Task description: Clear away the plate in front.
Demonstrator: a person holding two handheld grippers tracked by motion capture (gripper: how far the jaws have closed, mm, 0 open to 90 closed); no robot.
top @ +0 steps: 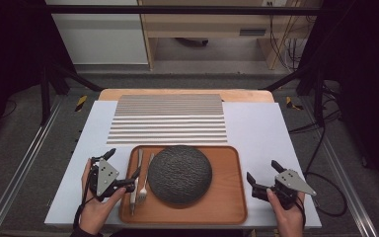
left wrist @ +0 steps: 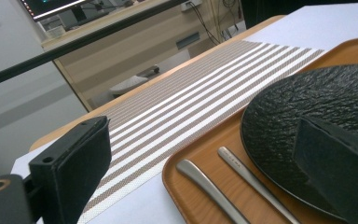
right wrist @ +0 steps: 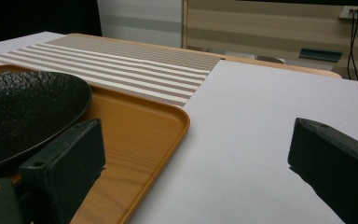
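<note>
Down at the near edge of the table, the left gripper [top: 122, 169] hangs at the tray's left rim, jaws spread wide and holding nothing, one jaw out over the white table cover, the other reaching in over the cutlery. Across the way, the right gripper [top: 263, 174] waits just off the tray's right edge, jaws parted too, nothing between them.

Between the two sits the wooden tray [top: 229, 197], close to the person's side. On it, at the left, a knife [top: 136, 180] and a fork [top: 145, 181] lie side by side, handles pointing away; in the left gripper view the two handles run just beside the plate's rim. The dark textured plate [top: 180, 174] takes the middle of the tray.

Beyond the tray, the striped placemat [top: 170, 119] lies flat and bare on the table cover [top: 256, 126].

My read: this looks like laying a place setting, and it's barely under way. Plate, knife and fork all sit on the tray, nothing lifted, nothing on the mat. All the moving is left, and the left gripper looks nearest a first pick at the cutlery.
</note>
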